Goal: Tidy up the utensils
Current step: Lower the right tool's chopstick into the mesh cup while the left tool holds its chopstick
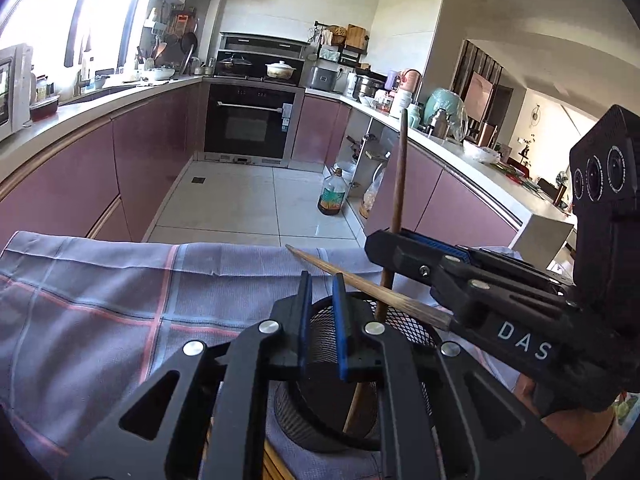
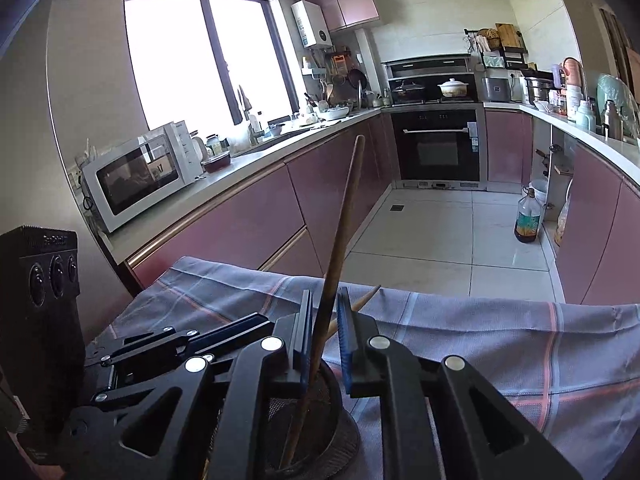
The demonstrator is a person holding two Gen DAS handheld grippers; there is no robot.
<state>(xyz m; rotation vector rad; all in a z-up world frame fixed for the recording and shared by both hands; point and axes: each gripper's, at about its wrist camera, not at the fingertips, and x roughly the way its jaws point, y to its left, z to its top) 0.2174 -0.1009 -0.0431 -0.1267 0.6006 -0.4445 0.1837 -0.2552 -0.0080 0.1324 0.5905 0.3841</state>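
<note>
Checked cloth [image 1: 100, 304] covers the work surface; beyond its far edge lie the tiled floor and an L-shaped kitchen counter.

Nearest the left camera, the left gripper [image 1: 321, 312] hangs over the mesh holder [image 1: 404, 330], which stands on the cloth at its near edge. Its jaws are parted by a narrow gap and hold nothing.

The right gripper [image 2: 325, 334] sits just beside the left one, above the same holder. The dark wooden utensil [image 2: 344, 232] stands between its jaws, tilted, lower end inside the holder. Whether the pads press the shaft cannot be determined (a gap shows on at least one side).

A pale chopstick [image 1: 344, 274] lies slanted across the holder rim, tip pointing toward the cloth's far edge.

Risks:
- If the shaft is released while tilted, the utensil may lever the light holder over.
- The chopstick rests only on the rim; a knock from either gripper could flick it onto the floor.
- The two grippers are close enough to collide.

Hidden: the utensil's working end, the holder's base, and the chopstick's thick end, behind the right gripper.
</note>
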